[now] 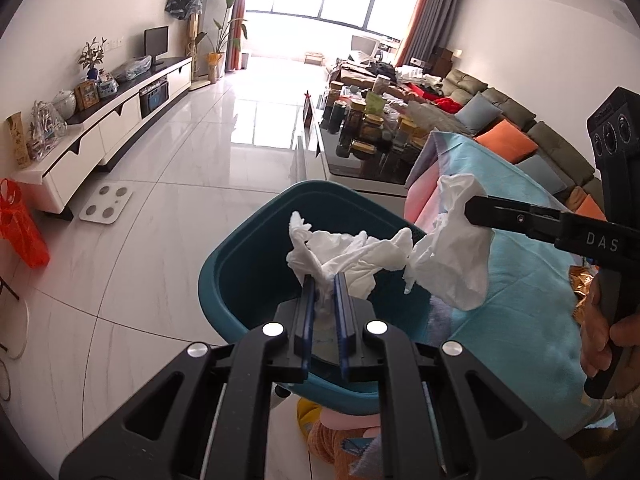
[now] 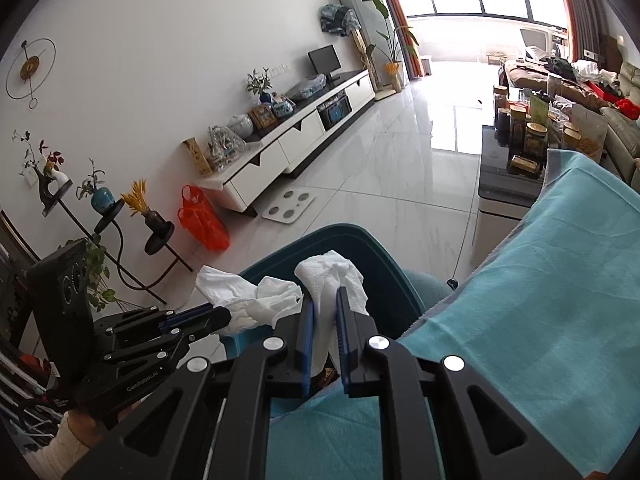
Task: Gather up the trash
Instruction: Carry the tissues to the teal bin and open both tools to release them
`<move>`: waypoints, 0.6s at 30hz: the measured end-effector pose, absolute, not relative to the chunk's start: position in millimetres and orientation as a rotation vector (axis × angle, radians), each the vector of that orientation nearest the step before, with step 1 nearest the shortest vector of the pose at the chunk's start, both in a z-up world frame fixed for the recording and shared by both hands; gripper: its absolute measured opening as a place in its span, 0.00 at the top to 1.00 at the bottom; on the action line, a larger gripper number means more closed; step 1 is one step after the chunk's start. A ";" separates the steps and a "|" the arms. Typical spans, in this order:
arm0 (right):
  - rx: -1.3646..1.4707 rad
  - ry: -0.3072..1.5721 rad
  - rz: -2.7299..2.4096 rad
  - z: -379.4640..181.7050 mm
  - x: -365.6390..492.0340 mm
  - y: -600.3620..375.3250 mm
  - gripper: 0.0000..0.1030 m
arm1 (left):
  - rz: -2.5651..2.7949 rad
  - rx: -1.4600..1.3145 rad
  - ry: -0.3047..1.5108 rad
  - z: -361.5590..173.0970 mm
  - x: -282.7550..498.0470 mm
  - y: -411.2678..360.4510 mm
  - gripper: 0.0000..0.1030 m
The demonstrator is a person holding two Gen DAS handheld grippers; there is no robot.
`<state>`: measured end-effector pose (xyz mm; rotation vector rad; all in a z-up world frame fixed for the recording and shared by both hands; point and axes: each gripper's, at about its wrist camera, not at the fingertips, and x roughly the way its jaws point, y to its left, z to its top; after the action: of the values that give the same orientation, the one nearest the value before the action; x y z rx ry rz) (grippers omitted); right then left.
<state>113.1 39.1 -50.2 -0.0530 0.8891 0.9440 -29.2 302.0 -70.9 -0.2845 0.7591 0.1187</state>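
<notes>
Both clamped on one crumpled tissue (image 1: 360,256) over teal bin (image 1: 240,264): left gripper (image 1: 324,280), right gripper (image 2: 323,300). Risk: uneven release, tissue snagging or tearing, landing outside rim.

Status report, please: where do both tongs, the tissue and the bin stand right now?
Left tongs shut on tissue. Right tongs shut on tissue's other end. Tissue stretched above teal bin. Nothing in the way.

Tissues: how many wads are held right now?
2. One in the left gripper over the teal bin; one in the right gripper beside it. They touch; more may be hidden inside.
</notes>
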 end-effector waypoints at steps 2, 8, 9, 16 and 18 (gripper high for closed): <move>-0.062 0.900 0.941 -54.0 114.6 43.8 0.89 | 0.124 -0.286 0.769 -73.6 -25.9 303.1 0.90; -0.081 0.933 0.928 -63.3 122.3 57.3 0.89 | 0.147 -0.293 0.797 -82.7 -14.3 302.8 0.89; -0.086 0.939 0.926 -64.5 123.1 60.3 0.89 | 0.151 -0.295 0.801 -84.3 -11.9 302.5 0.89; -0.121 0.974 0.922 -75.3 127.8 76.7 0.85 | 0.169 -0.294 0.825 -95.0 1.4 307.1 0.85; -0.124 0.980 0.920 -76.3 128.4 79.2 0.84 | 0.173 -0.297 0.833 -99.2 4.9 308.1 0.83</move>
<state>128.4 79.2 -76.3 -0.1242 0.9797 0.9201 4.9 308.1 -99.2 -0.2971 0.8330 0.1729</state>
